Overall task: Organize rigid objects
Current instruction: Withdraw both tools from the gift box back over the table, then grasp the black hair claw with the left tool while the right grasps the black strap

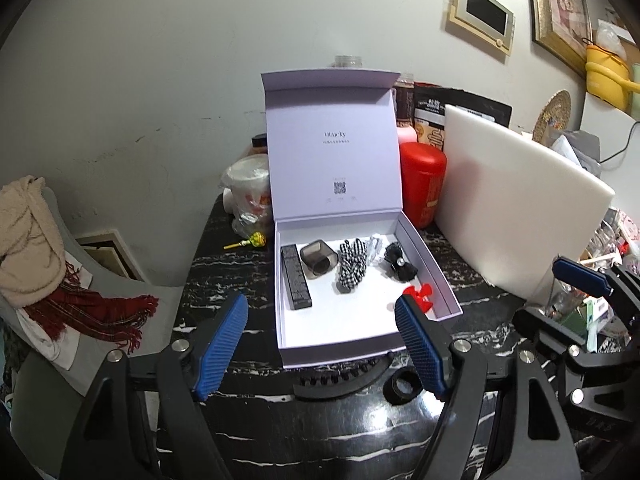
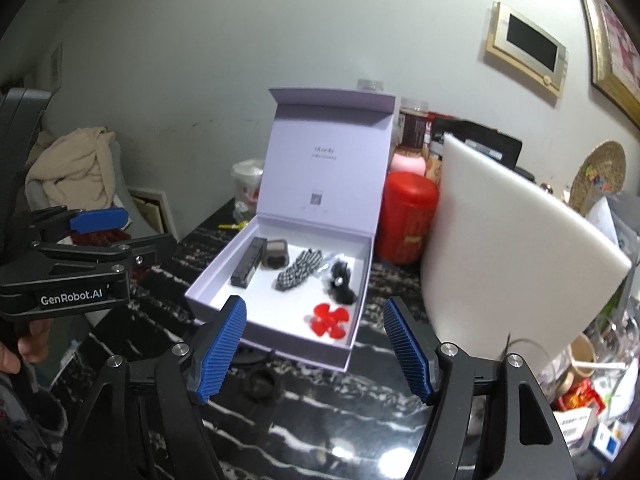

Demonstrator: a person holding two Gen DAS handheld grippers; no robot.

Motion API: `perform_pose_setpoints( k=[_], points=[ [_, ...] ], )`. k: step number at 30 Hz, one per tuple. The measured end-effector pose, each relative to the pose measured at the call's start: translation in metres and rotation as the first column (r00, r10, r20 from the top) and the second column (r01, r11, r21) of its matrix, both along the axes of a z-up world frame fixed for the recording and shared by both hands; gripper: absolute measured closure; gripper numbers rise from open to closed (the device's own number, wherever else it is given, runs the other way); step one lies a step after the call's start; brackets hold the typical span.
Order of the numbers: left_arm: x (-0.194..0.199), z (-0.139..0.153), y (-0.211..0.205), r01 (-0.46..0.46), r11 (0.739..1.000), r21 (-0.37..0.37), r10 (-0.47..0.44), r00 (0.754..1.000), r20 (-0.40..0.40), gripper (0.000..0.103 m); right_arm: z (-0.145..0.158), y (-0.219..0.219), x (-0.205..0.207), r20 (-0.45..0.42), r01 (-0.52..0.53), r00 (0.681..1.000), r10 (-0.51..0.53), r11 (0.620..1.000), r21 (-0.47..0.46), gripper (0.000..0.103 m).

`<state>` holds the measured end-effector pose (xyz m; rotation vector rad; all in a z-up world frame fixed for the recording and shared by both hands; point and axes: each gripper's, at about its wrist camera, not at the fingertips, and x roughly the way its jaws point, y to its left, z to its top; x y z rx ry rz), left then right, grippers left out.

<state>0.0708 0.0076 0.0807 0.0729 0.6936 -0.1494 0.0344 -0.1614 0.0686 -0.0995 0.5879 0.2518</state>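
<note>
Dim, vignetted fisheye views; glare on the table (image 1: 424, 404), right view blurred.

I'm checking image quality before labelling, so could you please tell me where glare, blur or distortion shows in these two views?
Left wrist view: lamp glare on the glossy black marble tabletop, edges bowed by the fisheye, corners dark. Right wrist view: slightly softer overall, the open lilac cardboard box still legible, the same bowing and dark corners.

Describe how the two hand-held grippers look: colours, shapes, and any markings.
Both are alike: the left hand-held gripper and the right hand-held gripper have black angular frames with silver pivot bolts and blue ribbed finger pads. The left one's side carries white "GenRobot.AI" lettering.
</note>
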Motion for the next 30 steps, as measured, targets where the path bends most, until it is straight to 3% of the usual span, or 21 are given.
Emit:
perform_pose_setpoints(
  k=[15,24,30],
  points=[
    [-0.008,-0.045,0.006,0.107,0.994,-0.031,-0.109,0.991,-0.078,0.027,-0.052,0.012,-0.007,-0.066,-0.038,0.997,0.042,0.997,0.06,0.029],
    [0.002,-0.074,0.013,0.141,0.989,-0.053,-0.146,0.983,-0.112,0.027,-0.089,0.012,0.007,-0.156,-0.034,0.987,0.049,0.995,0.095,0.029],
    [0.014,-0.097,0.015,0.162,0.985,-0.06,-0.17,0.973,-0.158,0.027,-0.107,0.022,0.019,-0.205,-0.053,0.977,0.066,0.996,0.07,0.029]
  ],
)
